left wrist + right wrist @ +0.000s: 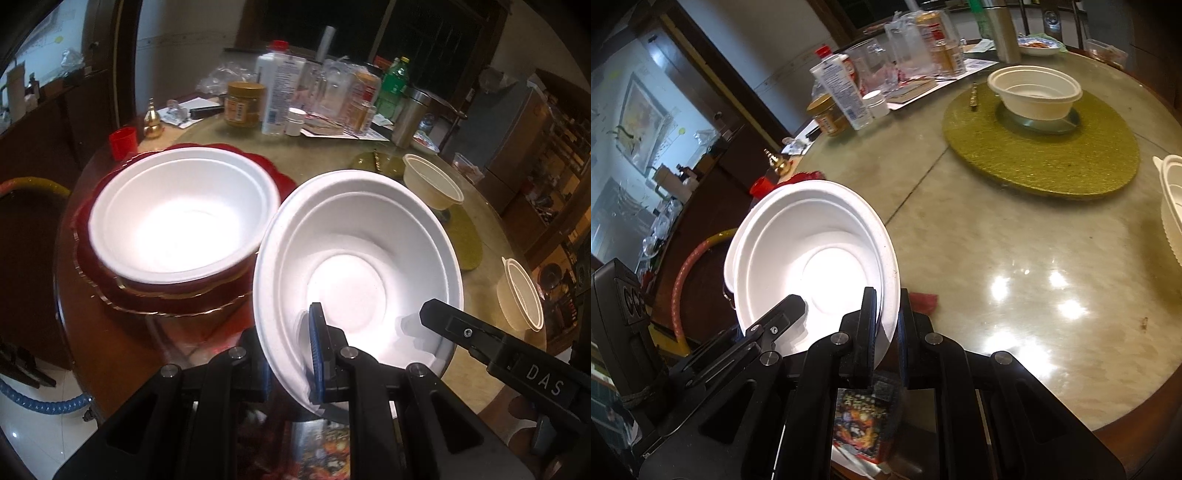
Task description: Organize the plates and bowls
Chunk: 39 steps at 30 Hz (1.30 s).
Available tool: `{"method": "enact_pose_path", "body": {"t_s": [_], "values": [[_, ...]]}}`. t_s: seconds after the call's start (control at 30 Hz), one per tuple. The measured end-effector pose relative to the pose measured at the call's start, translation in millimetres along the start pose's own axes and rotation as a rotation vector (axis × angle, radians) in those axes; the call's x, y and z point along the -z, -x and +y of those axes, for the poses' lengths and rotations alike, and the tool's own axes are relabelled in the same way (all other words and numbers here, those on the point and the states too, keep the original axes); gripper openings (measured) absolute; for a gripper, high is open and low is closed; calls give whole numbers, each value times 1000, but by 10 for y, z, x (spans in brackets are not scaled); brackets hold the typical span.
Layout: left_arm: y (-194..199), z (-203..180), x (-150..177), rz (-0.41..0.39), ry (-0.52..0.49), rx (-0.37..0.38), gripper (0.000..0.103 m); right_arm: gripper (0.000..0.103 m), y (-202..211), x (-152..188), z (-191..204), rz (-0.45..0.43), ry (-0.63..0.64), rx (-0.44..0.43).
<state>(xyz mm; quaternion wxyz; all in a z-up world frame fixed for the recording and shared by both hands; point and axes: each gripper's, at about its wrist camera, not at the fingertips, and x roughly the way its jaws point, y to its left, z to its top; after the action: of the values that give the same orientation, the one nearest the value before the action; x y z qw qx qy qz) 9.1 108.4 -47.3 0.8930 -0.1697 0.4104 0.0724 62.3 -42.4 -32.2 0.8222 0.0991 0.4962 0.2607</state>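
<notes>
Round and glossy, the marble table (1015,258) carries a green mat (1041,147) with a cream bowl (1034,92) on a dark stand. Red plates (96,273) sit stacked at the far left, a white bowl (181,214) on top. A second white bowl (354,266) hangs tilted beside them, its near rim pinched by both the left gripper (291,354) and the right gripper (886,332). Bottles (277,92) crowd the back.
</notes>
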Motion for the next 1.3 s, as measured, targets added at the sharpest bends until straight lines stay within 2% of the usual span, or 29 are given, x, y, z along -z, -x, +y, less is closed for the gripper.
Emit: {"method": "enact_pose_path", "body": {"t_s": [0.53,0.97,1.3], "values": [[255,449,17,-56,76,-69,15,10,-148,30,507,19,89,-52],[446,640,-21,-98,109,-89,15,10,-173,-51,790,3,137,-80],[475,796,-237,-114,128,-122,15,10,-300,-261,1050,-3,171,-91]]}}
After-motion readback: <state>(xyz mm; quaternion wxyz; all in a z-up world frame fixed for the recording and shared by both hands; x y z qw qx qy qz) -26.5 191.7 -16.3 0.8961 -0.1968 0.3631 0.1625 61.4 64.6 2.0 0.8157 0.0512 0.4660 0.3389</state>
